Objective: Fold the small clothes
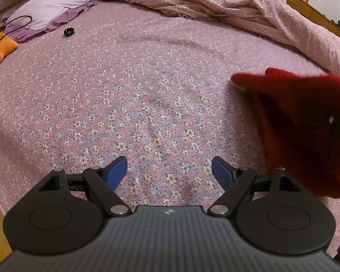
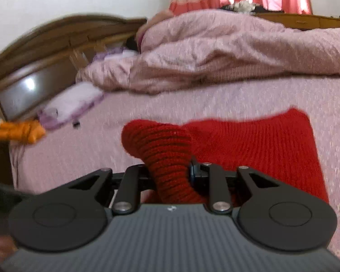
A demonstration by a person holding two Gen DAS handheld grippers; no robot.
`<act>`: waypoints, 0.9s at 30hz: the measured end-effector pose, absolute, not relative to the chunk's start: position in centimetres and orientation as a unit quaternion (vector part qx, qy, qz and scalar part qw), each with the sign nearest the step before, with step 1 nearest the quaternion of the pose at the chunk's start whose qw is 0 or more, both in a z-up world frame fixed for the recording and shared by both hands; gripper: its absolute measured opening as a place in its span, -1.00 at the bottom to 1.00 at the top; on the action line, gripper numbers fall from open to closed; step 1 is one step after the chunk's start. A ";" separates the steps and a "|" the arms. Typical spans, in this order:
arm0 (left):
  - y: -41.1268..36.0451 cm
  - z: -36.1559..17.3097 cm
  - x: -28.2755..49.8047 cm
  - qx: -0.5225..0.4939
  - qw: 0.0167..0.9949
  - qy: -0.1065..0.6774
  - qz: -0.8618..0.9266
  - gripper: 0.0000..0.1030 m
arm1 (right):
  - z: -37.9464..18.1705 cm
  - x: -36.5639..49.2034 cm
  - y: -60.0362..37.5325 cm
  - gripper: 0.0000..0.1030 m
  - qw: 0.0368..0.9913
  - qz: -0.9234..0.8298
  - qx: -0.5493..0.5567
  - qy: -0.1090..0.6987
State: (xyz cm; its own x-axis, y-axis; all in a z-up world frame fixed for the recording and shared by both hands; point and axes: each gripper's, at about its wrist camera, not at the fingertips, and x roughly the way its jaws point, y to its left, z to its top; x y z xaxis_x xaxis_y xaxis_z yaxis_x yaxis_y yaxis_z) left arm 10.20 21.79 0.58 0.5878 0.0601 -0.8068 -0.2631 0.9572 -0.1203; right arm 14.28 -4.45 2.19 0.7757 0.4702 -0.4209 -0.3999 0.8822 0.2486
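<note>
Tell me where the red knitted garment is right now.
The red knitted garment is clamped in the right hand-held gripper, hanging over the floral bedsheet at the left view's right edge.

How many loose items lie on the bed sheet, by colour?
Red: 1, red knitted garment, pinched in the right gripper
Black: 1, small black ring
Orange: 1, orange cushion
Lilac: 1, lilac frilled pillow
Pink: 1, bunched pink quilt
Total: 5
</note>
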 end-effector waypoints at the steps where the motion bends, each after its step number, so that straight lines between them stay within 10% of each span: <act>1: 21.8 0.7 10.1 -0.111 0.884 0.443 0.094 0.65 | 2.5 14.5 -4.2 -0.49 0.940 0.233 0.075 0.237; 10: 21.9 1.7 9.9 -0.101 0.887 0.437 0.106 0.65 | 0.1 14.4 -3.3 -0.41 0.928 0.248 0.066 0.270; 16: 21.1 4.4 10.3 -0.108 0.901 0.412 0.087 0.65 | 1.7 12.6 -3.8 0.14 0.916 0.274 0.080 0.282; 27: 16.7 7.9 12.5 -0.131 0.911 0.390 0.015 0.75 | 6.5 9.9 -9.5 0.16 0.910 0.303 0.108 0.263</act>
State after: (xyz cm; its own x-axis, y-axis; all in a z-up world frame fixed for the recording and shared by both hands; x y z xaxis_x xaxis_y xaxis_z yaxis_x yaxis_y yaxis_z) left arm 12.45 16.67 7.92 0.6953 -0.0745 -0.7148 -0.1300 0.9652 -0.2270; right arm 9.93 -9.45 6.48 0.6783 0.6075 -0.4134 -0.4938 0.7935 0.3558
